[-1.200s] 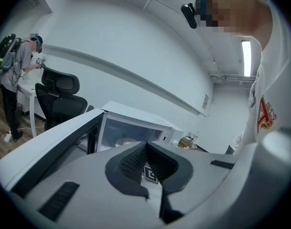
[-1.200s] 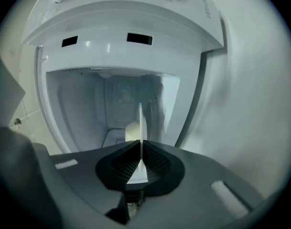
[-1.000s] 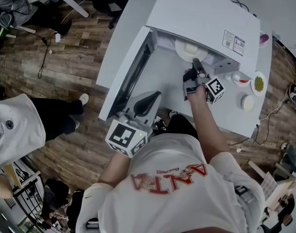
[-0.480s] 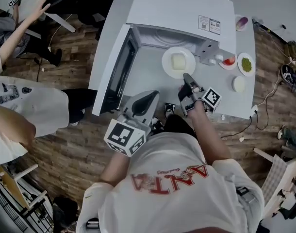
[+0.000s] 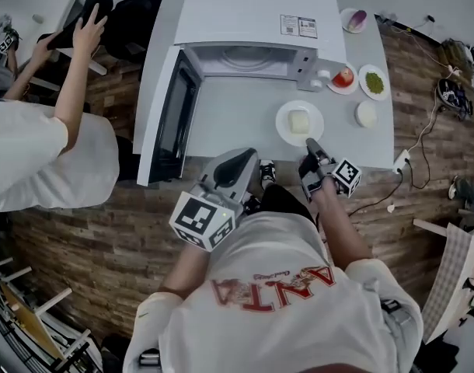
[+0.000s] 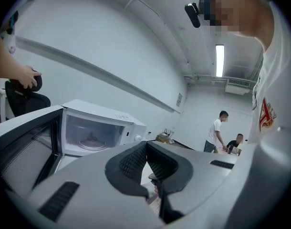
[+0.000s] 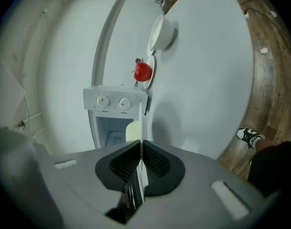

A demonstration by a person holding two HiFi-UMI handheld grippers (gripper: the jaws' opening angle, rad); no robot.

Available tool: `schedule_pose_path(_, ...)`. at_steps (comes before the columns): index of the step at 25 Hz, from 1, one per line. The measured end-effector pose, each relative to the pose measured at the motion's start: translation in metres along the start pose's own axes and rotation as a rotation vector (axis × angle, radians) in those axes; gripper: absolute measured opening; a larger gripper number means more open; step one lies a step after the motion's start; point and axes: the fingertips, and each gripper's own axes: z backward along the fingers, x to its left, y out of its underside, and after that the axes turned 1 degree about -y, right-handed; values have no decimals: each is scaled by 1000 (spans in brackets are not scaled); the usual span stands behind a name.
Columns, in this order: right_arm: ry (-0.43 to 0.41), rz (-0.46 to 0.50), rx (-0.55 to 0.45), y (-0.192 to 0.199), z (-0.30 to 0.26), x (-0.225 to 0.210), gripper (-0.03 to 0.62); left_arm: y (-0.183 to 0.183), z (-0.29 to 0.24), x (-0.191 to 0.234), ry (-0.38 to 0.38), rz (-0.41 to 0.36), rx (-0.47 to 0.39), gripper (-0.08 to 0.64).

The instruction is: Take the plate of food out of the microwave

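Note:
The white plate [image 5: 287,127] with a pale block of food [image 5: 299,120] is out on the white table [image 5: 237,119], in front of the microwave [image 5: 252,14]. My right gripper [image 5: 309,144] is shut on the plate's near rim. In the right gripper view the plate [image 7: 141,128] shows edge-on, clamped between the jaws of the right gripper [image 7: 140,149]. My left gripper [image 5: 241,160] hovers at the table's front edge, shut and holding nothing. In the left gripper view the left gripper [image 6: 146,147] points at the open microwave cavity [image 6: 90,132], which holds only its turntable.
The microwave door [image 5: 171,119] stands swung open to the left. A tomato dish [image 5: 343,77], a dish of green food [image 5: 374,82], a white bowl [image 5: 366,114] and a purple-onion dish [image 5: 353,19] sit at the table's right. A person [image 5: 43,150] stands at the left.
My right gripper has drawn the plate out of the microwave and toward the table's front edge. The left gripper has shifted a little. The person at left has raised an arm.

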Motion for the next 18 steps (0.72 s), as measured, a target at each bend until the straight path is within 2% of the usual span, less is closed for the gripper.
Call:
schedule_pose_path(5, 25, -20, -130, -41, 29, -25, 18, 5, -6, -15, 29, -14, 10, 9)
schedule_pose_path(10, 35, -45, -206, -71, 43, -40, 18, 7, -10, -25, 41, -24, 21, 9)
schedule_pose_path(15, 51, -54, -233, -86, 42, -53, 18, 11, -13, -23, 32, -24, 36, 9)
schedule_pose_path(18, 91, -57, -221, -87, 40, -59, 18, 12, -16, -23, 29, -22, 38, 9)
